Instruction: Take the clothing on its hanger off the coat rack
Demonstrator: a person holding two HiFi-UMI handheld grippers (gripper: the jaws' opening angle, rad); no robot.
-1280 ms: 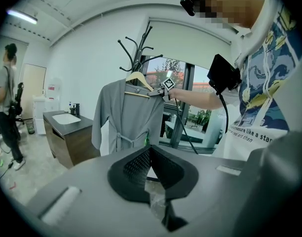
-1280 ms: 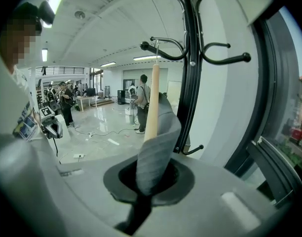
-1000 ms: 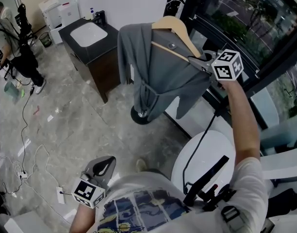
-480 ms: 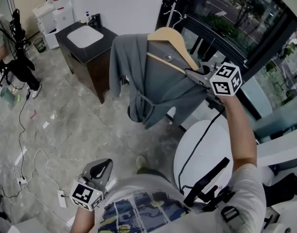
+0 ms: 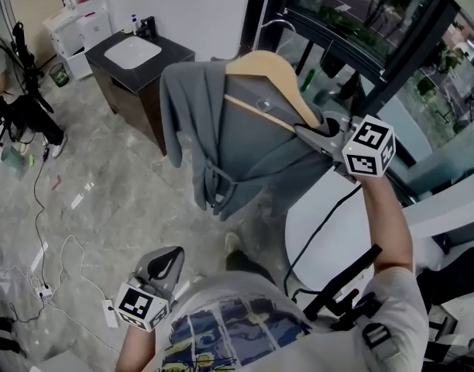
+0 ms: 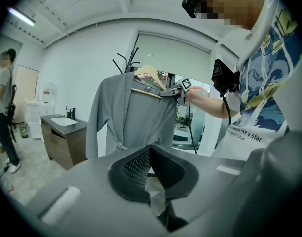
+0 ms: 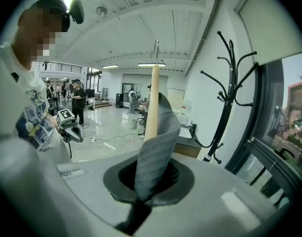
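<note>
A grey garment hangs on a wooden hanger that I hold up in the air. My right gripper is shut on the hanger's right shoulder end, through the cloth. In the right gripper view the grey cloth and the hanger's wooden arm rise from between the closed jaws. The wire hook hangs free of the black coat rack, which stands apart to the right. My left gripper is low by my waist, shut and holding nothing; it looks at the garment.
A dark cabinet with a white sink stands at the back left. A white round seat is below my right arm. Dark window frames run along the right. Cables lie on the floor; a person stands far left.
My right gripper has carried the hanger and garment away from the coat rack, down and left. The rack's base has gone out of the head view. The left gripper has barely moved.
</note>
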